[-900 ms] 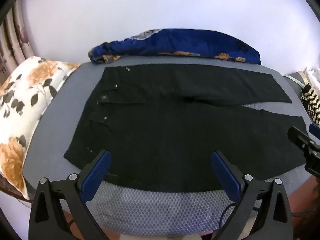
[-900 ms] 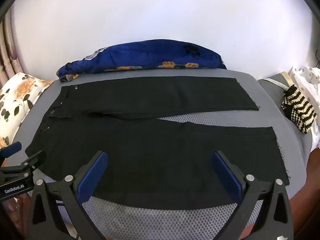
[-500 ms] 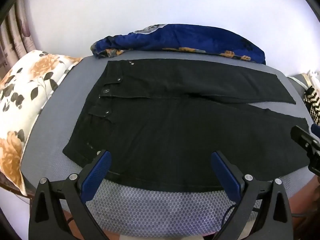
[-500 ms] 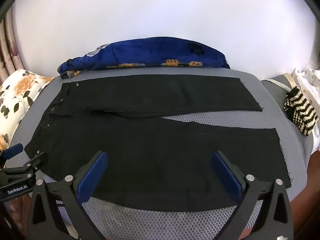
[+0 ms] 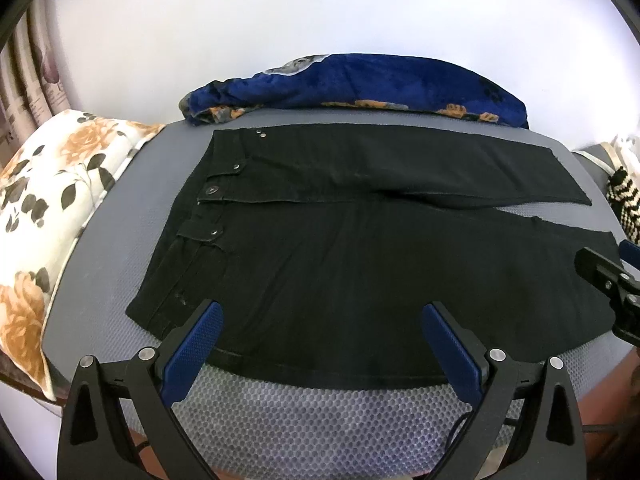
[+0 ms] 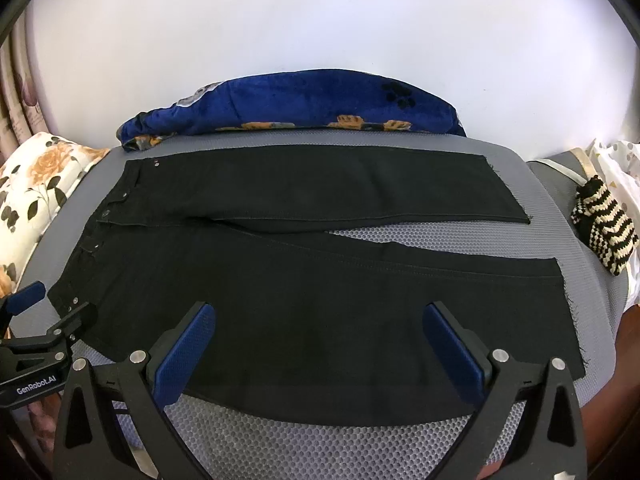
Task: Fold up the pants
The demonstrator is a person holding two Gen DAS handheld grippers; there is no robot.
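The black pants [image 5: 360,248] lie flat and unfolded on the grey mesh-covered surface [image 5: 320,420], long axis running left to right: waistband at the left, both leg hems at the right. The two legs lie side by side, one far and one near, parted by a narrow wedge of bare mesh toward the hems. The left gripper [image 5: 320,336] hangs over the near edge of the near leg, close to the waistband end, jaws spread wide and holding nothing. The right gripper [image 6: 318,336] hangs over the same near edge further toward the hems, likewise spread and empty. Each tool is therefore nearest its own end of the garment, and the fabric lies just ahead of and below the fingers. The probable next move is a grasp on the near edge, carried toward the far leg. A blue floral blanket [image 6: 292,104] lies just beyond the far leg; a floral pillow [image 5: 44,208] sits left, a striped knit item [image 6: 604,232] right. Nothing rests on the pants.
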